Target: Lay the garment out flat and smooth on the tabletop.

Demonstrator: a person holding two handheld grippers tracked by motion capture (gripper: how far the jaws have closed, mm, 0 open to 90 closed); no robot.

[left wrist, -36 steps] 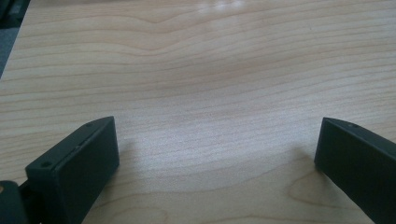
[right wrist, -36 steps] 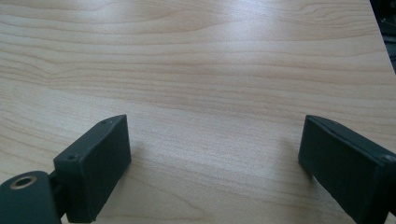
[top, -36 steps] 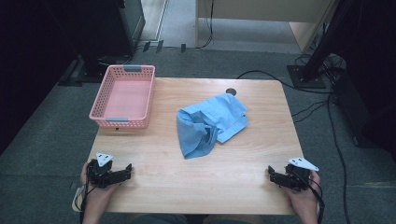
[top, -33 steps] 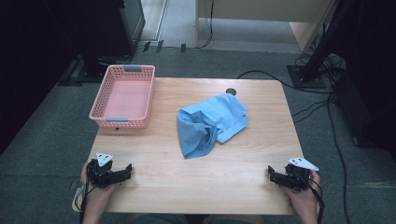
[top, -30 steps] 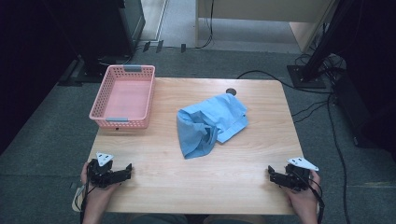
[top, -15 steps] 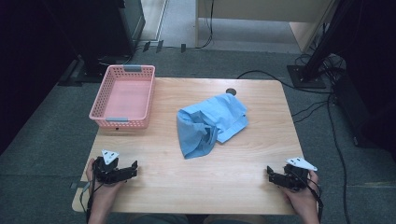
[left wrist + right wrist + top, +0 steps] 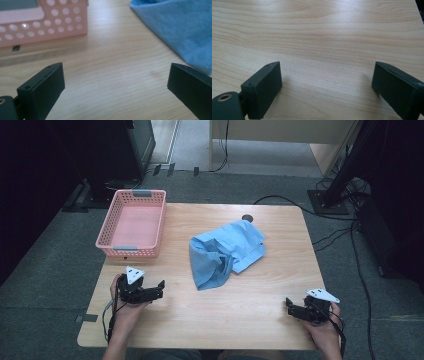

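**Both claws spread wide, blue cloth waits mid-counter**

Here is the left claw (image 7: 159,287), low over the near-left part of the wooden counter (image 7: 240,320), jaws parted wide and holding nothing. It points across the boards toward the crumpled blue cloth (image 7: 225,251), and there is bare wood between them, so no contact. From the left gripper view the same claw (image 7: 115,87) shows its two black jaws far apart, one at each lower corner, with the cloth (image 7: 180,30) spilling in from the upper right. The right-hand jaw sits just beside the cloth's near edge; whether it touches cannot be told from here.

Over on the near-right edge, the right claw (image 7: 290,306) rests low in the person's hand, well apart from the cloth. The right gripper view confirms it: the claw (image 7: 325,85) is spread wide, with only pale wood grain (image 7: 324,37) between the jaws, and it grips nothing.

The cloth itself lies bunched in the middle of the counter, slightly right of centre, with one folded tail hanging toward the near side. A pink basket (image 7: 107,237) with perforated walls stands at the far-left corner, near the cloth but apart from it. In the left gripper view its wall (image 7: 62,27) stands at the upper left.
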